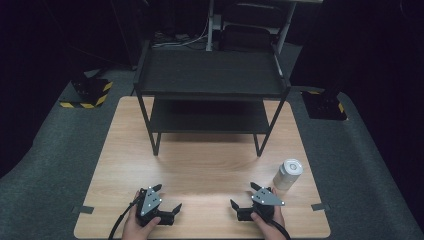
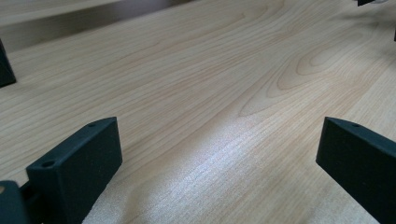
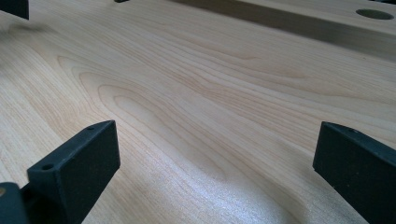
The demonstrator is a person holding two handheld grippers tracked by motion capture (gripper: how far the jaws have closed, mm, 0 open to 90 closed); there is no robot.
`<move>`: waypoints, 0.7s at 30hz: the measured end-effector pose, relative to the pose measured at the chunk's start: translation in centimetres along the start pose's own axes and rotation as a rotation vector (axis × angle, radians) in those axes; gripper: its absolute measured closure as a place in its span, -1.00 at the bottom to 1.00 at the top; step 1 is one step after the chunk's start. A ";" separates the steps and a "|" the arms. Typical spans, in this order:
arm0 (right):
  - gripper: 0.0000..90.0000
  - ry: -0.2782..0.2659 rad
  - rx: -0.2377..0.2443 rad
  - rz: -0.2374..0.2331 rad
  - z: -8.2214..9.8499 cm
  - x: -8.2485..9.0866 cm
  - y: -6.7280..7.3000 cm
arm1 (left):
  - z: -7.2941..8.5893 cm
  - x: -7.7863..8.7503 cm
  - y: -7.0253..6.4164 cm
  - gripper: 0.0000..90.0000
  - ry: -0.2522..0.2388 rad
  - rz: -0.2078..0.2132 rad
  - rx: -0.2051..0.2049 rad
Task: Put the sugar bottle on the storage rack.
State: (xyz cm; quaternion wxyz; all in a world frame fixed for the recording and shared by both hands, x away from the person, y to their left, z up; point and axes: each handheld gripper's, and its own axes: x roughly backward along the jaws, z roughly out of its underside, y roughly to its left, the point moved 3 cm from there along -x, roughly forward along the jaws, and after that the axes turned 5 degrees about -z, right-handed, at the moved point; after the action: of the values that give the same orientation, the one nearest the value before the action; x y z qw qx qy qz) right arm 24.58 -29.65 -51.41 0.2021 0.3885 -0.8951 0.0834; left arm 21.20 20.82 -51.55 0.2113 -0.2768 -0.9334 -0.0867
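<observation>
— Bench [image 1: 200,165] of pale wood, seen from above. Anything at the far left?

— Yellow-and-black striped block [image 1: 90,92] on the grey floor beyond the bench's left corner. Nearer, at the front left: left gripper [image 1: 168,199], held in a hand [image 1: 134,226], grey three-cornered plate on top, cable trailing off toward the front edge.

— Jaws?

— Spread wide, nothing between them. Same in the left gripper view [image 2: 212,154]: two black jaws standing well apart over bare wood grain.

— Middle of the bench?

— Black two-tier metal shelf [image 1: 210,75] standing at the back, both tiers bare, legs planted on the wood.

— And rightward?

— Right gripper [image 1: 244,195] at the front right, held in a hand [image 1: 267,225], pointing toward the bench's middle. Jaws likewise wide apart and gripping nothing; confirmed in the right gripper view [image 3: 212,154], bare wood between them.

— The can?

— White can [image 1: 288,174], upright, silver top showing, just beside the right gripper, on its outer side and slightly farther back. Not touched by either gripper.
</observation>
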 end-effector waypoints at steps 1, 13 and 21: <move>-0.99 -0.001 0.000 0.000 0.0 0.0 0.0 | 0.0 0.0 0.0 -0.99 0.000 0.000 0.001; -0.99 -0.023 0.010 -0.005 0.5 0.4 0.0 | -0.5 -0.3 0.1 -0.99 0.030 0.015 -0.001; -0.99 -0.043 0.016 0.002 0.8 0.5 0.2 | -0.4 -0.3 0.1 -0.99 0.027 0.015 -0.004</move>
State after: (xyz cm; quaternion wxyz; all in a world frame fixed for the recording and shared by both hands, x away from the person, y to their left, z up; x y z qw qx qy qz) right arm 23.88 -30.06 -51.88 0.1798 0.3908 -0.8989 0.0826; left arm 21.60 20.65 -51.29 0.2238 -0.2829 -0.9283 -0.0906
